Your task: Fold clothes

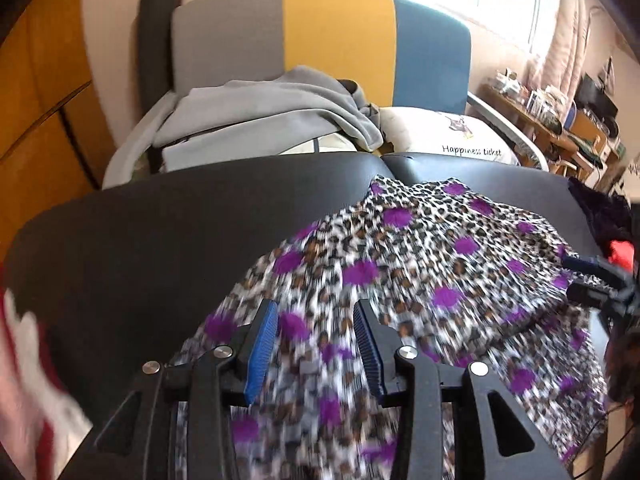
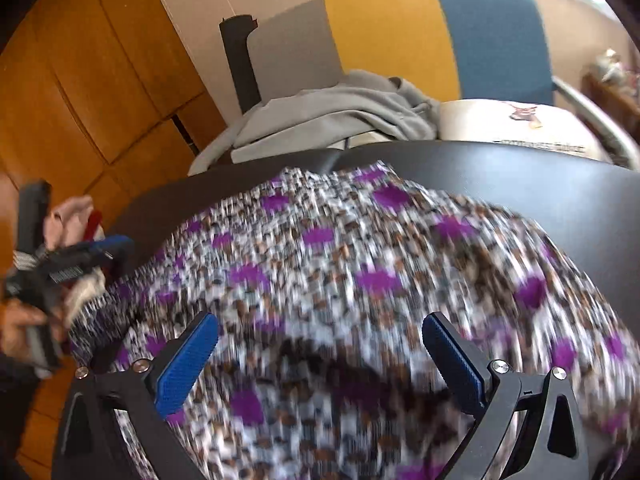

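Observation:
A leopard-print garment with purple dots (image 1: 420,260) (image 2: 360,248) lies spread on the black table (image 1: 160,232) (image 2: 520,176). My left gripper (image 1: 316,308) hovers over the garment's near left part, open, with nothing pinched between its blue pads. My right gripper (image 2: 320,320) stands wide open above the garment's near middle. In the left wrist view the right gripper (image 1: 580,280) shows at the garment's right edge. The right wrist view catches the left gripper (image 2: 92,260) at the garment's left edge, with a hand behind it. Both views are motion-blurred.
Behind the table stands a chair with a grey, yellow and blue back (image 1: 336,36), with a grey garment (image 1: 260,112) and a printed pillow (image 1: 448,136) on its seat. A pink and red cloth (image 1: 24,360) lies at the left, dark cloth (image 1: 600,212) at the right. Wooden cabinets (image 2: 80,80) stand left.

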`<action>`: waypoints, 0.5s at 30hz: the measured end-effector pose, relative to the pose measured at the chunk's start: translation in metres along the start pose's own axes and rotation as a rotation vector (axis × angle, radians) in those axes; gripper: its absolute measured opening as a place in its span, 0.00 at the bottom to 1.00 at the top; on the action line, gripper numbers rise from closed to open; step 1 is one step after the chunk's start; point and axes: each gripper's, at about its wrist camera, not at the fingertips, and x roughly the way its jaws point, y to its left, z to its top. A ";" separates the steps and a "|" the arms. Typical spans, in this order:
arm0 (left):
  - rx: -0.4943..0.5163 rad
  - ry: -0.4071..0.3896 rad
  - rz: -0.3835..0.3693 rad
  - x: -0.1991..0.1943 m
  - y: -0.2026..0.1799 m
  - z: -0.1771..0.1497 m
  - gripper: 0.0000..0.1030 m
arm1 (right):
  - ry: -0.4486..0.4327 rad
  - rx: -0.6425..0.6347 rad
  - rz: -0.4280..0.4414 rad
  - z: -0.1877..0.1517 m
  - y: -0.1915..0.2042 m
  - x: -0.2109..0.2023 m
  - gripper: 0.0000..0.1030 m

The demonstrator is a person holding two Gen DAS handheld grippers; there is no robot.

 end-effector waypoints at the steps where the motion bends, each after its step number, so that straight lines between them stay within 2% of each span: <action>1: 0.012 0.020 0.004 0.014 -0.001 0.006 0.39 | 0.028 -0.001 0.016 0.012 -0.006 0.014 0.99; 3: 0.033 0.055 0.004 0.038 -0.004 0.015 0.39 | 0.078 -0.015 0.011 0.029 -0.012 0.042 0.97; 7: 0.085 0.126 0.027 0.084 -0.008 0.027 0.39 | 0.185 -0.091 -0.140 0.057 -0.031 0.098 0.93; 9: 0.087 0.096 0.022 0.101 -0.007 0.035 0.41 | 0.172 -0.137 -0.232 0.065 -0.041 0.111 0.93; 10: 0.076 0.085 0.017 0.106 -0.006 0.040 0.42 | 0.160 -0.152 -0.265 0.069 -0.046 0.116 0.97; 12: 0.065 0.059 0.016 0.115 -0.003 0.053 0.45 | 0.106 -0.143 -0.284 0.078 -0.060 0.121 1.00; 15: 0.151 -0.012 0.064 0.130 -0.009 0.069 0.48 | 0.042 -0.135 -0.297 0.089 -0.077 0.127 1.00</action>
